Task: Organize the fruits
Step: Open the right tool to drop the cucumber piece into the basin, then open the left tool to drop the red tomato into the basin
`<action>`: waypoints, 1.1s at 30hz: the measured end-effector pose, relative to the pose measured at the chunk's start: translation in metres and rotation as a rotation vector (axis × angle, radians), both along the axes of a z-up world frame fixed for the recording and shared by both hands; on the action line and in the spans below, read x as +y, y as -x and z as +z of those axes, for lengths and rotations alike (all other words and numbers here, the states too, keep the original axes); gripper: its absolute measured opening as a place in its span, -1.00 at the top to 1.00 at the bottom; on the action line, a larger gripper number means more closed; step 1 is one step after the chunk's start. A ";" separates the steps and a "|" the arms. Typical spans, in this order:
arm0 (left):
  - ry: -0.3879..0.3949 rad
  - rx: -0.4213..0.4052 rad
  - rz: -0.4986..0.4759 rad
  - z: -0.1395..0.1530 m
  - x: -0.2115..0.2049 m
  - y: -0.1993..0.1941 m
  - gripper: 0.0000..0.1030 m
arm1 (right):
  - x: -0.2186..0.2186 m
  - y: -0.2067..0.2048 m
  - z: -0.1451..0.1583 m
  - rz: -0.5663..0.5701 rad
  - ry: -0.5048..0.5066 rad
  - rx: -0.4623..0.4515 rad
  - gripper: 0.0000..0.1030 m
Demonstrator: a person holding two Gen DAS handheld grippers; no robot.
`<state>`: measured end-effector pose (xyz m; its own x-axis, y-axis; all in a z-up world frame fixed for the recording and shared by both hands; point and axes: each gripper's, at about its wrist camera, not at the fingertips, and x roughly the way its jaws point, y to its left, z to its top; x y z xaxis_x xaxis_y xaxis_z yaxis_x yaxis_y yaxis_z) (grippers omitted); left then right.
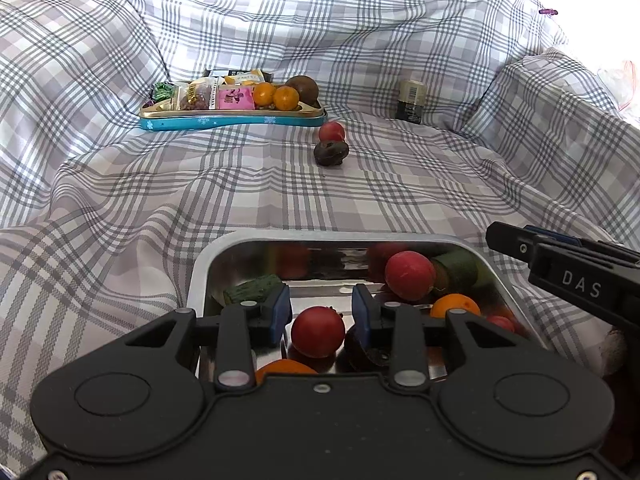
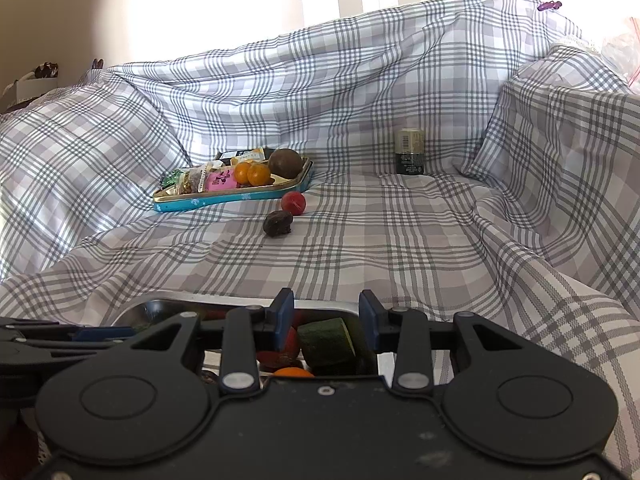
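Across everything, rumpled plaid cloth (image 2: 400, 248)

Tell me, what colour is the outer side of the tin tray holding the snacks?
Teal blue with small white snowflakes; the tin tray shows best in the left wrist view.

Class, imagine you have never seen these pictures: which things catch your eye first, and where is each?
The shiny metal tray of red, orange and green fruit sits nearest, right under both tools. Farther back on the checked cloth lies a blue tin with snack packets and oranges. Between them, a red fruit and a dark fruit lie loose on the cloth.
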<state>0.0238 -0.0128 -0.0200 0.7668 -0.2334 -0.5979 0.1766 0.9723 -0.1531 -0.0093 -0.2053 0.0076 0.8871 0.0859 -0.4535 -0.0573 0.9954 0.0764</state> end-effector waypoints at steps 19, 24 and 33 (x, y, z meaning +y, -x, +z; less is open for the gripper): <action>0.001 0.002 0.006 0.000 0.003 0.000 0.17 | 0.000 0.000 0.000 0.005 0.009 -0.004 0.25; 0.003 0.003 0.013 0.000 0.003 0.000 0.17 | 0.001 0.000 0.000 0.004 0.010 -0.004 0.25; -0.002 0.000 0.025 0.001 0.003 0.001 0.17 | 0.001 0.001 -0.001 0.004 0.012 -0.005 0.26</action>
<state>0.0229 -0.0097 -0.0192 0.7727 -0.2130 -0.5980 0.1524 0.9767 -0.1510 -0.0100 -0.2039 0.0068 0.8889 0.0838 -0.4504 -0.0614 0.9960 0.0642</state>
